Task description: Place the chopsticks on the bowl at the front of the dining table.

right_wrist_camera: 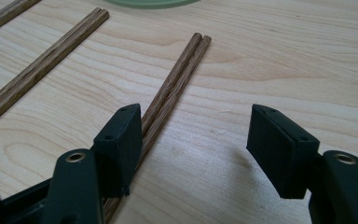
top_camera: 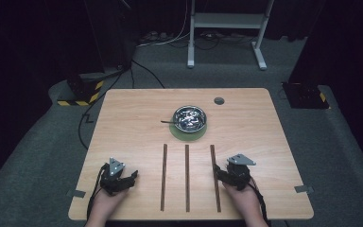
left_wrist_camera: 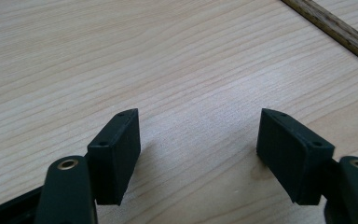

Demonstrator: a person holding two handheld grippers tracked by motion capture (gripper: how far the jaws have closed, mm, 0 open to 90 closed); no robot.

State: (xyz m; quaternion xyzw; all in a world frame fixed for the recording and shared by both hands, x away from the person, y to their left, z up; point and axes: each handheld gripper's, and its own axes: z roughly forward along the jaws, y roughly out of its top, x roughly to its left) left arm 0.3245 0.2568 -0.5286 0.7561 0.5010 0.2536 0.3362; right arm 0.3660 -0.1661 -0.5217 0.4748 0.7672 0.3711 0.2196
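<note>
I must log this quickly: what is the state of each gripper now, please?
Left gripper: open, holding nothing, over bare table.
Right gripper: open, holding nothing; its left finger is beside the rightmost pair of chopsticks.

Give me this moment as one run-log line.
left gripper: open, over bare table | right gripper: open beside rightmost chopstick pair | metal bowl: untouched
</note>
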